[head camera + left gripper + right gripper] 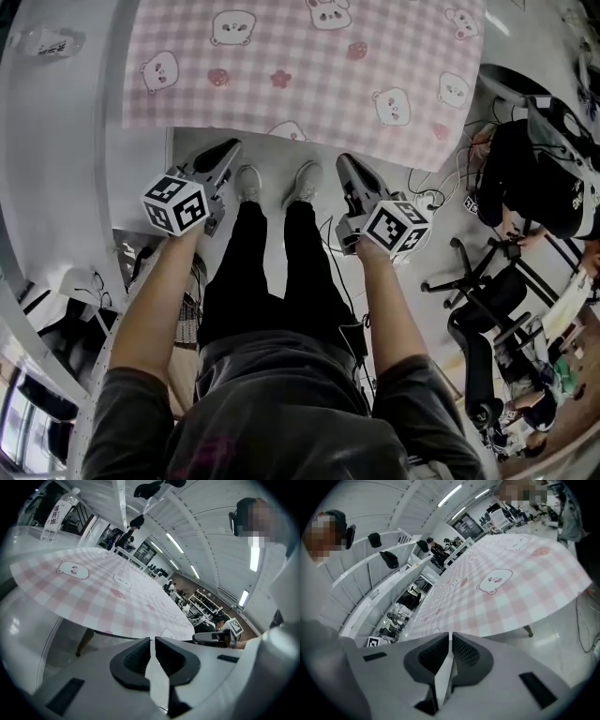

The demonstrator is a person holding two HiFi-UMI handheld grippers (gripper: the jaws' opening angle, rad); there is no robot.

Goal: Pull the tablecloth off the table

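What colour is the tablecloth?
The tablecloth is pink-and-white checked with little bear faces, clearest in the head view.

Open floor [272, 155] lies between the left tongs [217, 159], the right tongs [354, 178] and the tablecloth [309, 66]'s near edge. A water bottle [47, 42] stands on the table [84, 103], left of the cloth.

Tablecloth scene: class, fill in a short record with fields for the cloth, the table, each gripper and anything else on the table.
tablecloth: pink check with bear faces, spread on the table, not gripped
table: white, bare to the left of the cloth
left gripper: jaws together, empty, short of the cloth's near edge
right gripper: jaws together, empty, short of the cloth's near edge
water bottle: on the bare table, off the cloth
pull: not yet begun
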